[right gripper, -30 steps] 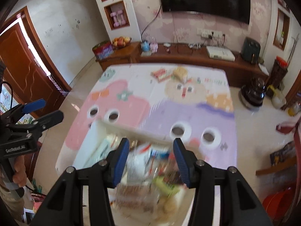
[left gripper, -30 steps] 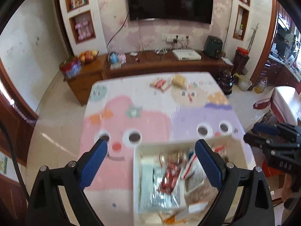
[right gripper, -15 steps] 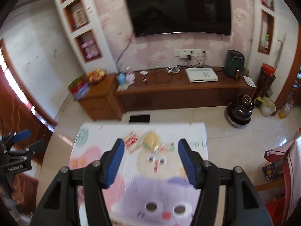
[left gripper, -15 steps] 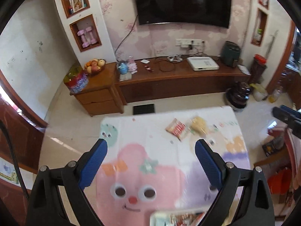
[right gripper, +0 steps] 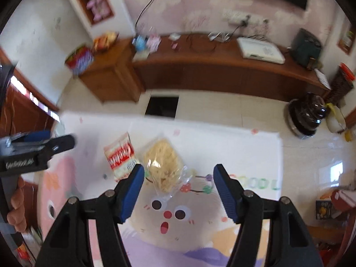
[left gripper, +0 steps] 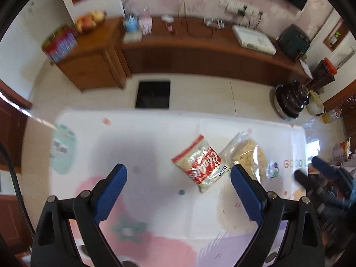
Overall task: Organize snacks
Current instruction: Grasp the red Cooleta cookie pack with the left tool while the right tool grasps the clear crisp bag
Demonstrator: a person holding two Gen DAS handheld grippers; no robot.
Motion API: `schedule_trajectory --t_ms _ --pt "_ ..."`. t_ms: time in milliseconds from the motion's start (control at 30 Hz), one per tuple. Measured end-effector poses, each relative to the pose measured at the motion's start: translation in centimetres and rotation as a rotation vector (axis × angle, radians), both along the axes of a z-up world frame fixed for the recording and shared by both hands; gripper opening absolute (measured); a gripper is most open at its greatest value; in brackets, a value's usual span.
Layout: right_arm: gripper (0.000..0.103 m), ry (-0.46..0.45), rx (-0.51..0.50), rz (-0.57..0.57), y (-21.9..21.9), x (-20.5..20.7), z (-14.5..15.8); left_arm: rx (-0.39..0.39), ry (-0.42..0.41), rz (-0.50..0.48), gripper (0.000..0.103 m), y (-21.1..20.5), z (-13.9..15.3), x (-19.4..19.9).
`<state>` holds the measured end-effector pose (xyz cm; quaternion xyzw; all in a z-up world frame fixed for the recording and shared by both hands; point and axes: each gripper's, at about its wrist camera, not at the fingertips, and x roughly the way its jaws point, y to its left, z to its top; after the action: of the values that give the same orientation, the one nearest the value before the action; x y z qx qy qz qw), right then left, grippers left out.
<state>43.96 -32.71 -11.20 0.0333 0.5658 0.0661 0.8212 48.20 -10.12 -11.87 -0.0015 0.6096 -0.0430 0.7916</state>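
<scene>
Below both grippers lies a table covered by a cartoon-printed cloth [left gripper: 142, 138] in white, pink and purple. Two snack packets rest side by side on its far part, touching or nearly touching. One is a red and white packet [left gripper: 200, 163] with curly lettering; the other is a clear bag of pale yellow snacks [left gripper: 247, 153], lying just to its right in both views.

Seen from the left wrist, the left gripper [left gripper: 179, 176] hangs above the cloth with its blue-padded jaws spread wide and nothing between the pads; the red and white packet shows in the gap, lower down on the table. The same gripper enters the right wrist view at the left edge, held by a hand [right gripper: 16, 207].

From the right wrist, the right gripper [right gripper: 178, 174] has its jaws partly spread, having just been opening, and empty; the clear bag lies on the cloth beyond the gap, toward the left pad.

Behind the table stands a long wooden cabinet [left gripper: 200, 55] against a pink wall; much of this background is blurred.
</scene>
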Motion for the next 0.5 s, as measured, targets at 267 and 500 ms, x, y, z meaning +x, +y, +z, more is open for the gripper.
schedule_trajectory --t_ms 267,500 --pt "0.079 0.019 -0.161 0.196 5.3 0.8 -6.2 -0.034 0.096 0.056 0.094 -2.3 -7.9 1.7" --pt "0.071 0.081 -0.140 0.163 5.3 2.1 -10.1 -0.021 0.123 0.081 0.094 -3.2 -10.7 2.2"
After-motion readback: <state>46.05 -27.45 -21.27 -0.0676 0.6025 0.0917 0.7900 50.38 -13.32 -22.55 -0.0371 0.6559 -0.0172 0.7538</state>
